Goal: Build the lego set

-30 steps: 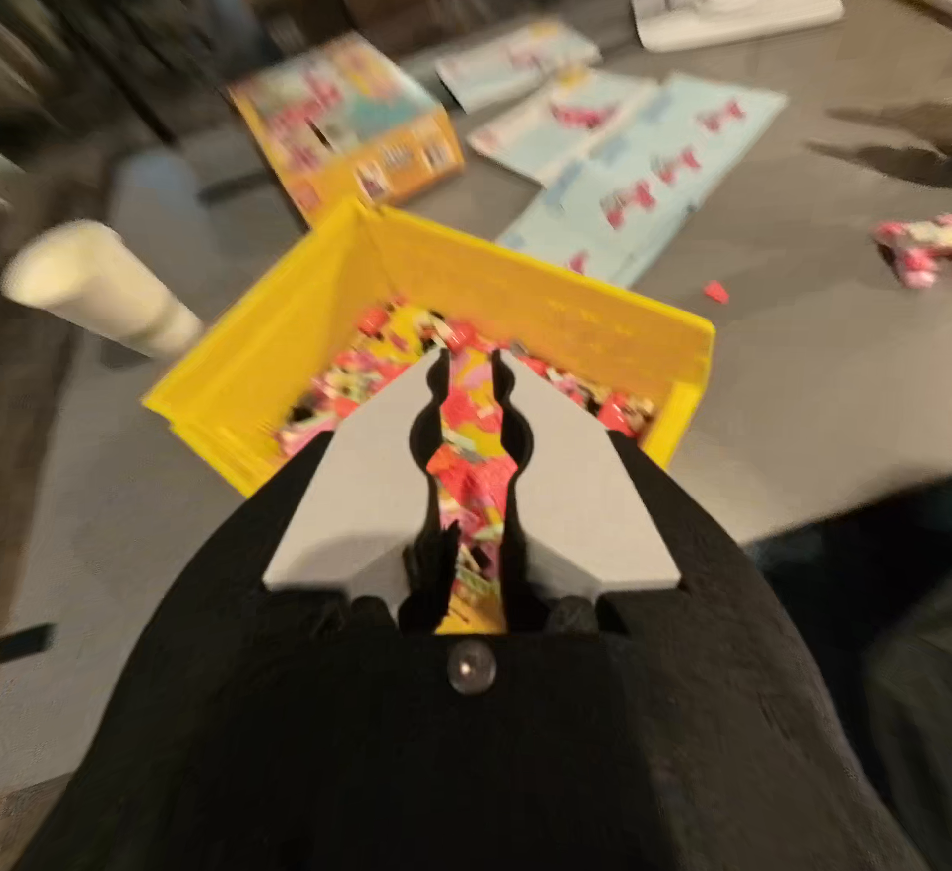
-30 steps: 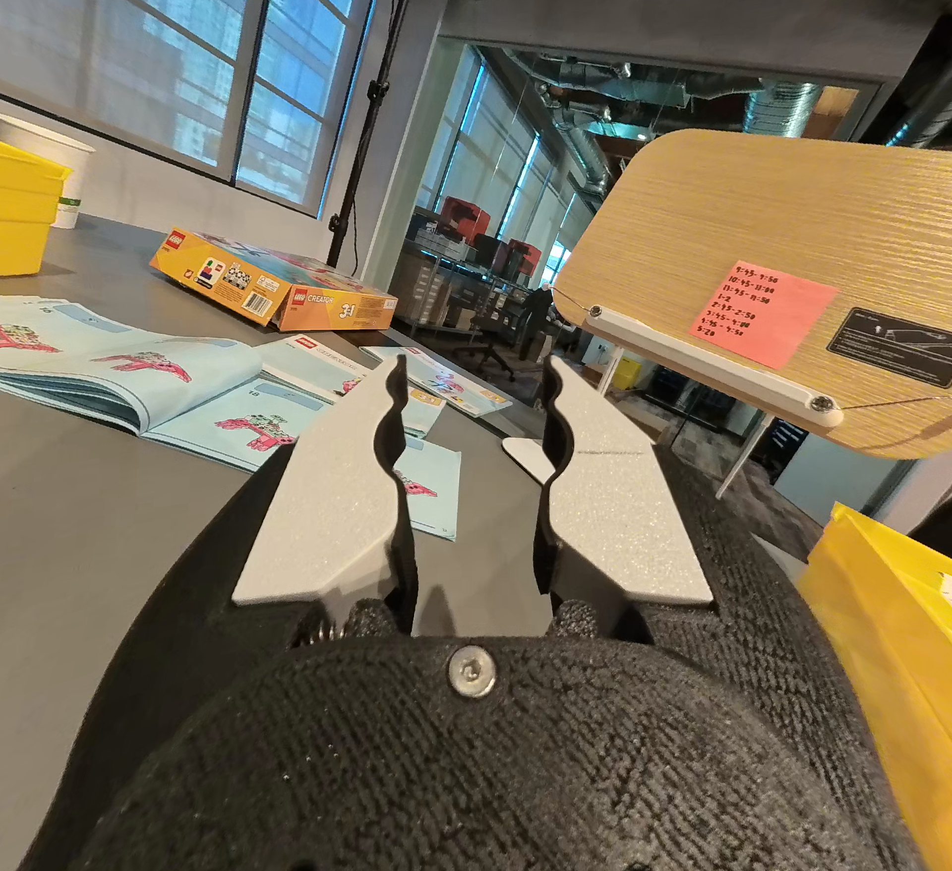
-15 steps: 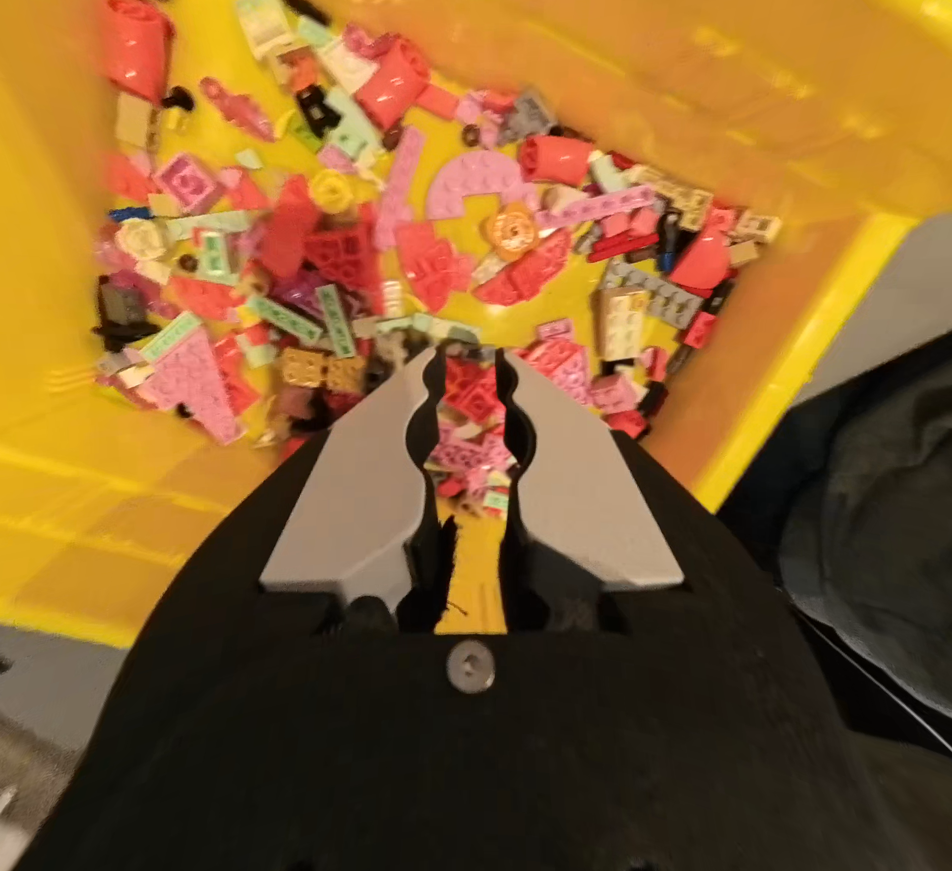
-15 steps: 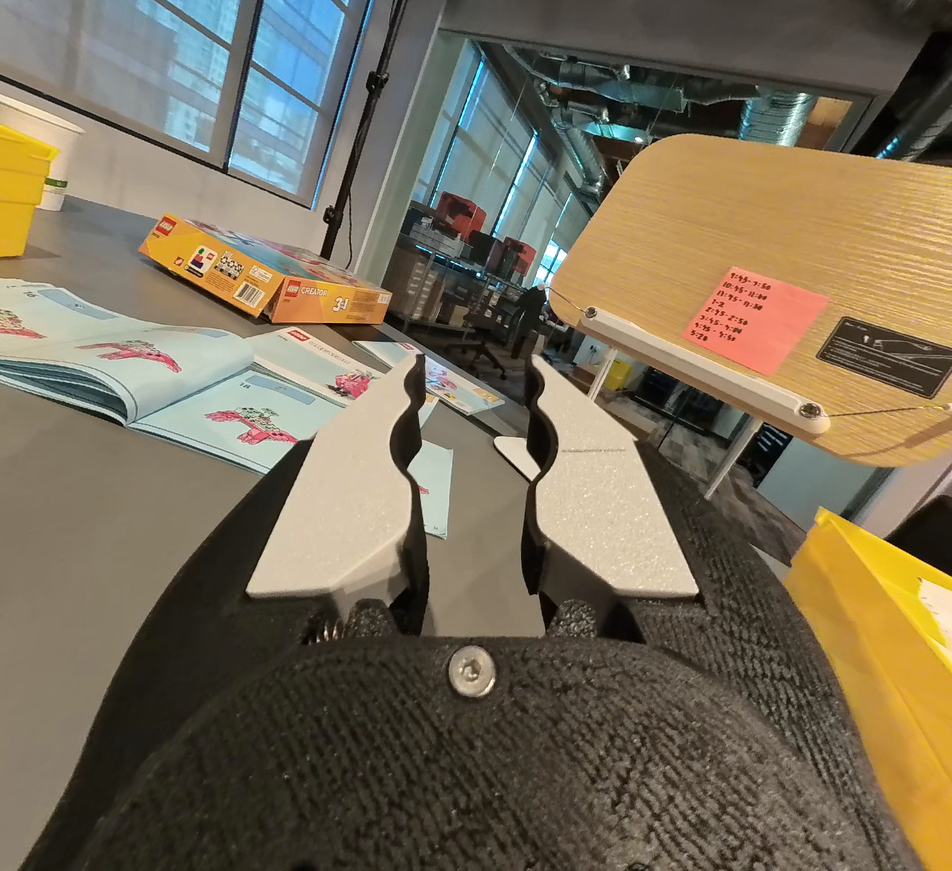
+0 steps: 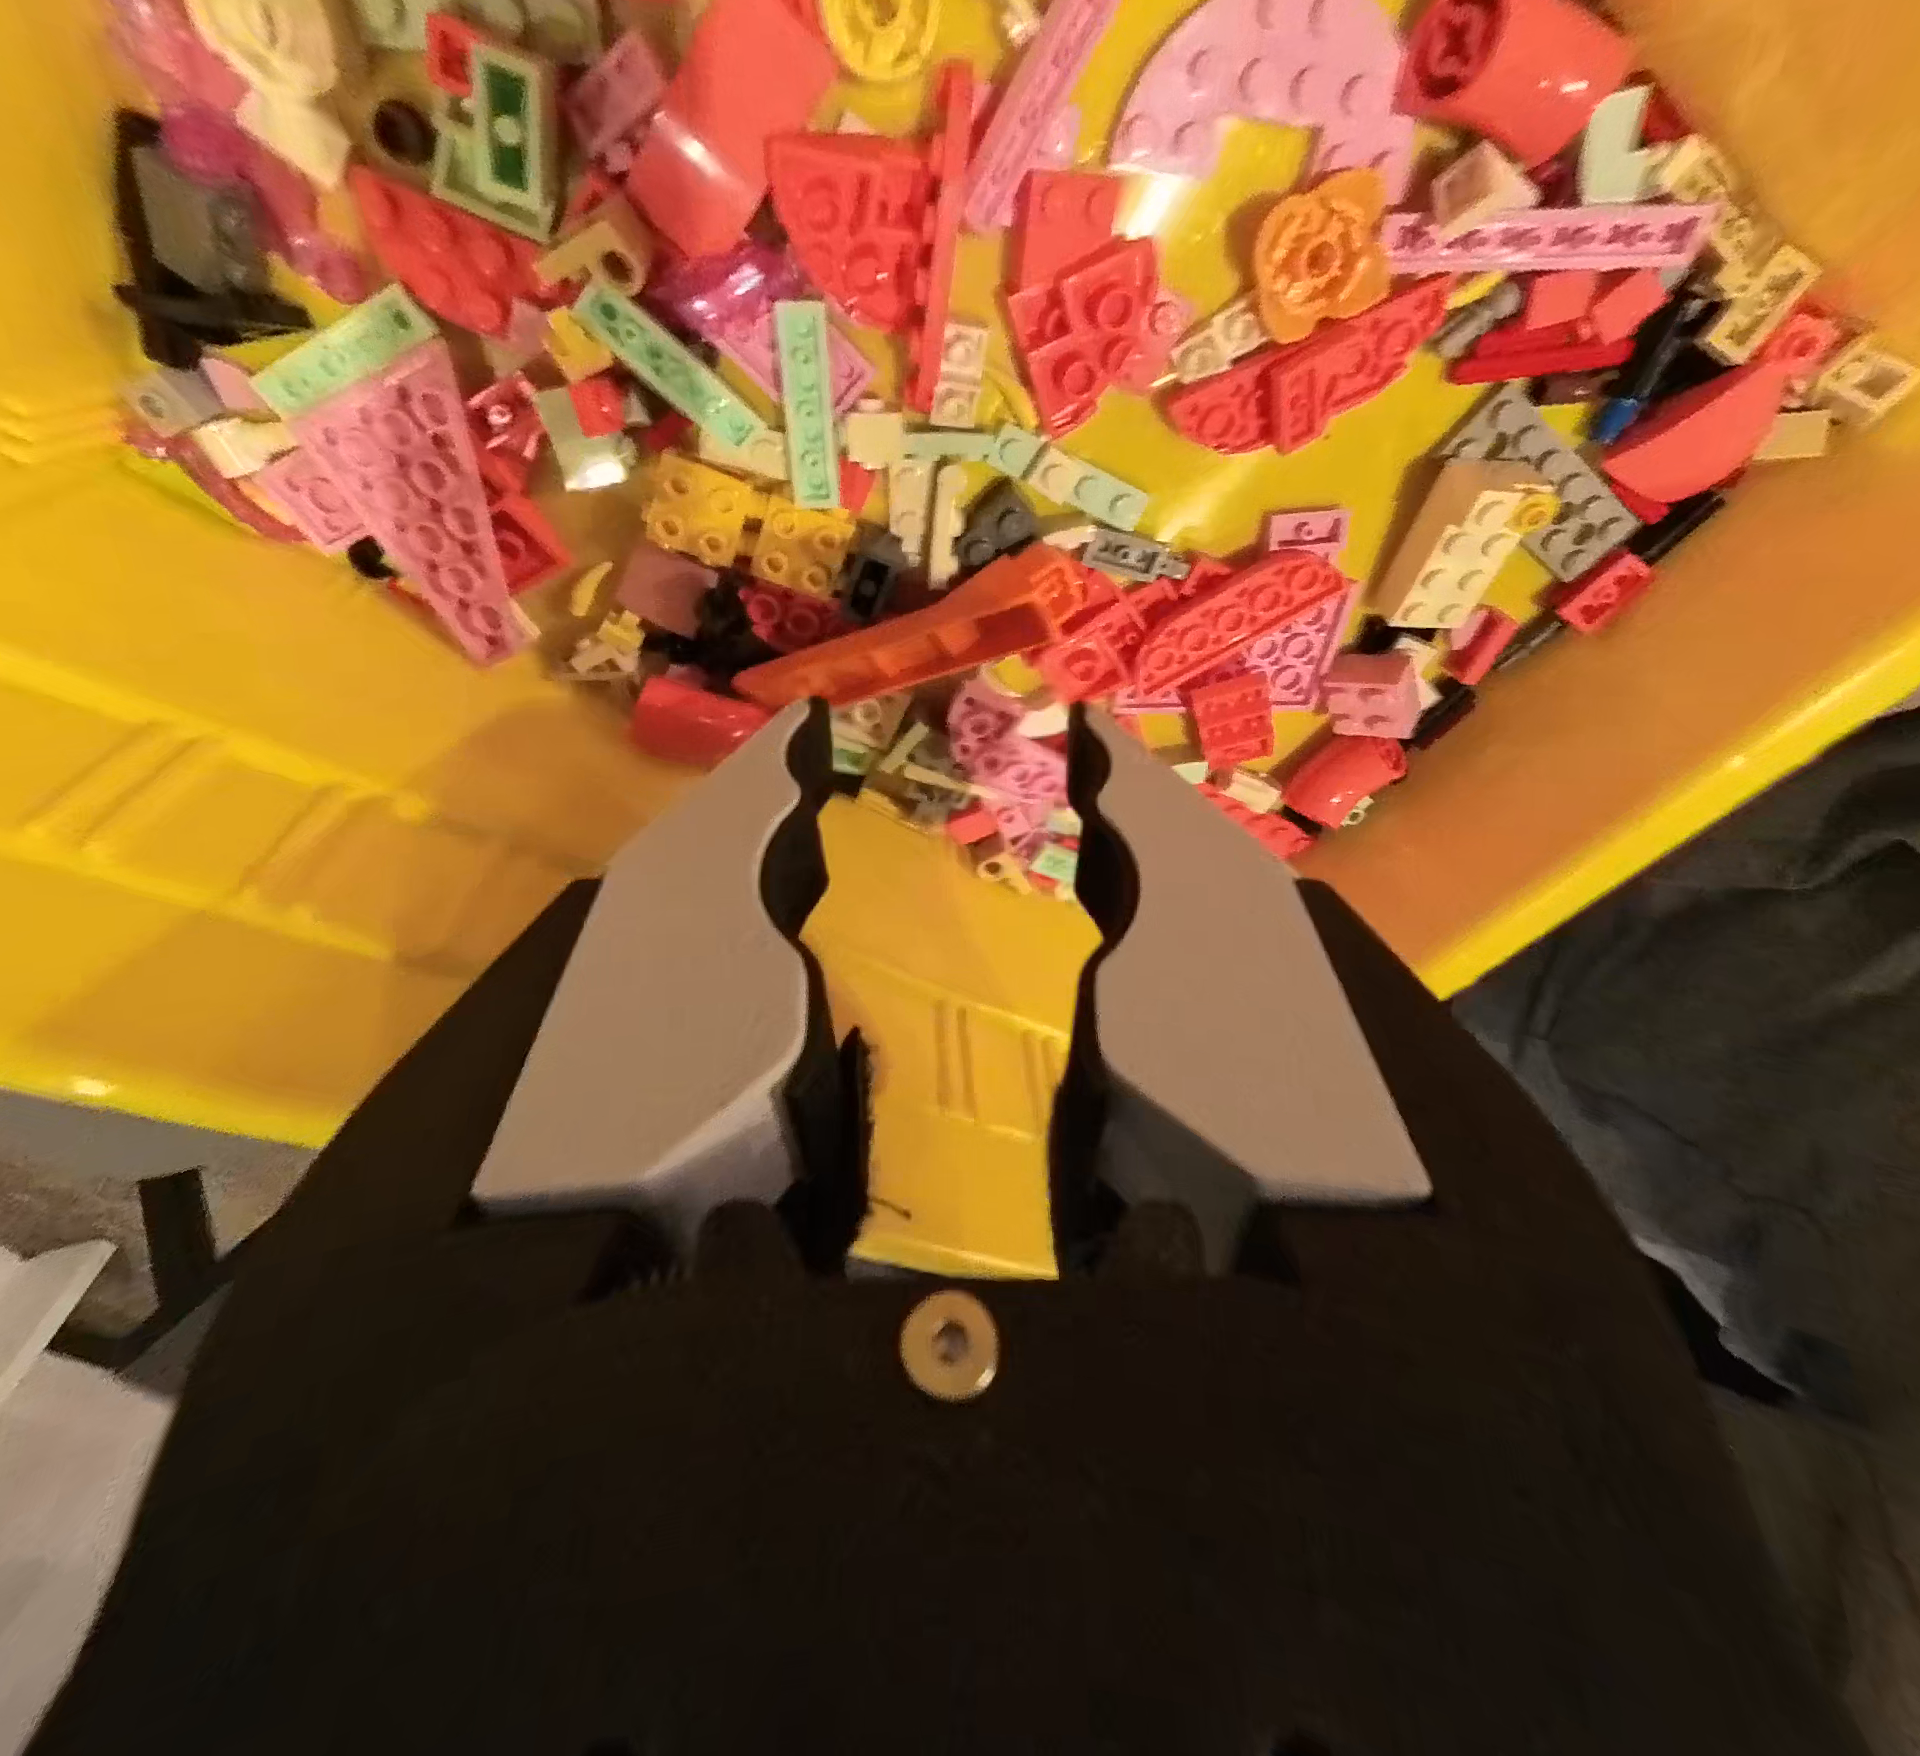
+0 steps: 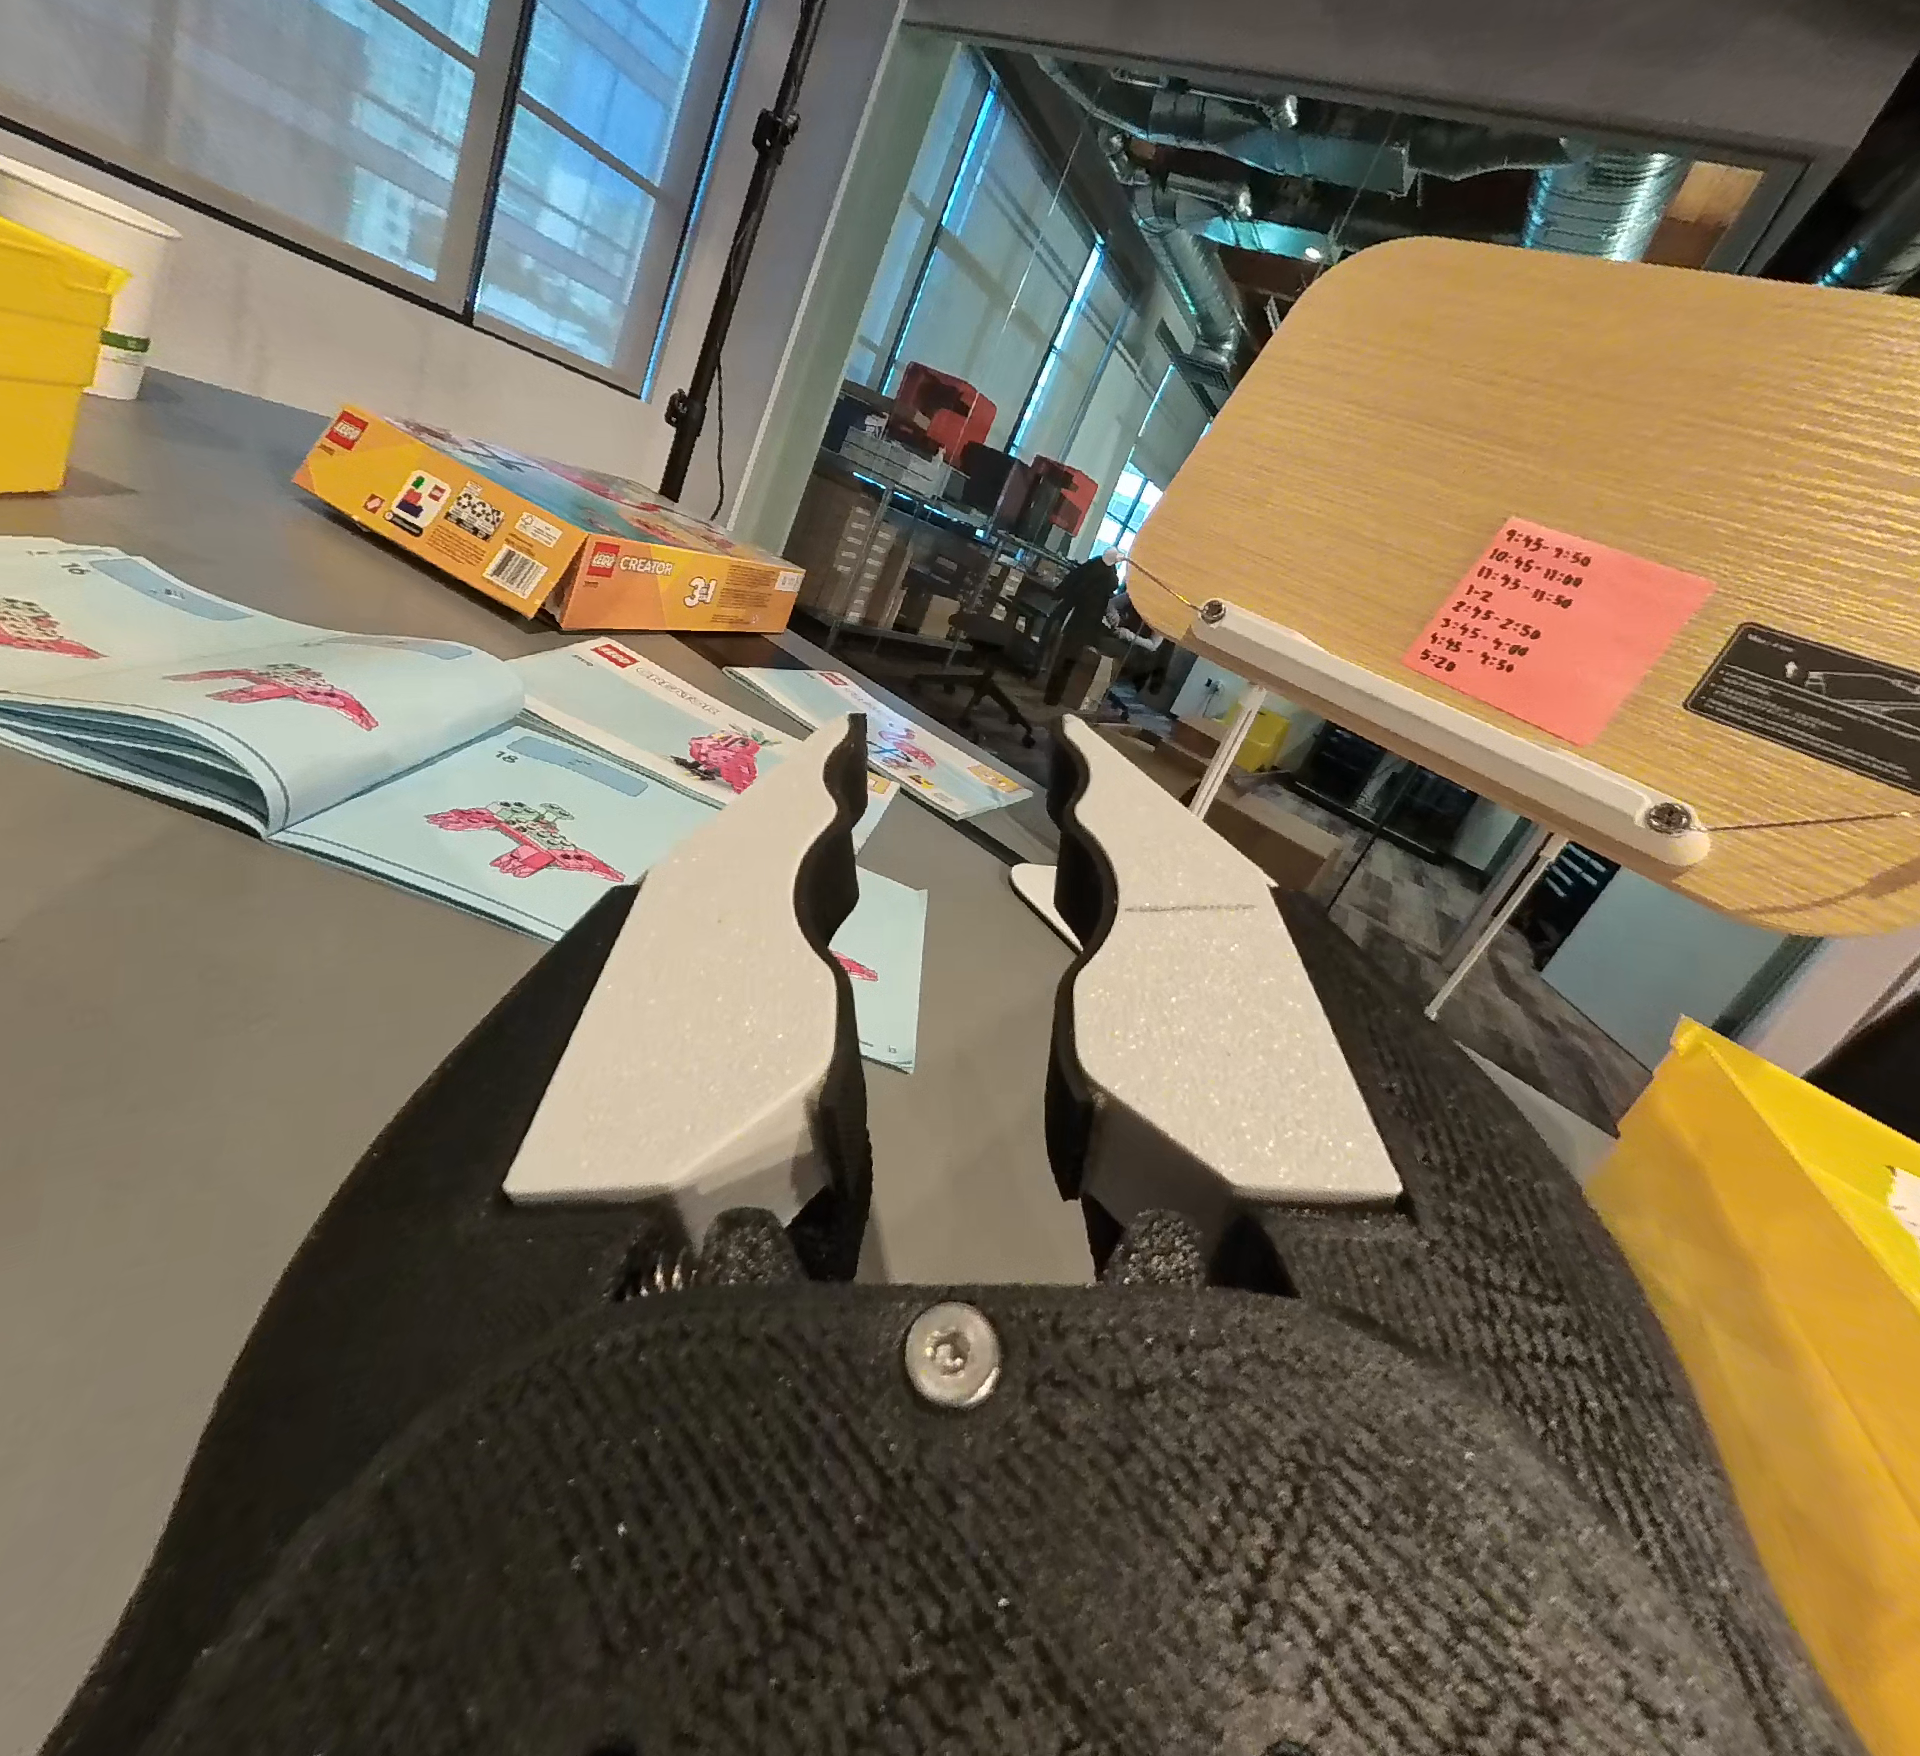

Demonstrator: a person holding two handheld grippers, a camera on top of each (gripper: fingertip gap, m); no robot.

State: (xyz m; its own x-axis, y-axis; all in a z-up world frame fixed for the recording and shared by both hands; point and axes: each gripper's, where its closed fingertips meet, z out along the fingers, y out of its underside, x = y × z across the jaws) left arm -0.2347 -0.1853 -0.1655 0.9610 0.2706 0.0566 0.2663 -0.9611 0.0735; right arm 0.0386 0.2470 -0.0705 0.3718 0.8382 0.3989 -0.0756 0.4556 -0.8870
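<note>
Both my jaw pairs gape empty: left gripper [image 5: 945, 740] over loose plastic bricks [image 5: 1039, 272] in the yellow plastic bin [image 5: 260, 833], right gripper [image 6: 956, 740] idle above the grey table [image 6: 208, 1031]. Building looks barely begun.

Writing showed in several places in the right wrist view. An orange set box [image 6: 551, 543] on the grey table [image 6: 208, 1031] carried a brand logo, printed titles, a barcode and small pictograms. An open instruction booklet [image 6: 312, 730] bore printed page numbers, and two closed booklets [image 6: 665, 719] [image 6: 914, 750] beyond it had logo headers. A pink sticky note [image 6: 1553, 626] with handwritten lines sat on a tilted wooden board [image 6: 1507, 418], beside a black printed label [image 6: 1818, 709]. In the left wrist view, nothing legible appeared among the loose bricks [image 5: 1091, 304] in the yellow bin [image 5: 208, 823].
</note>
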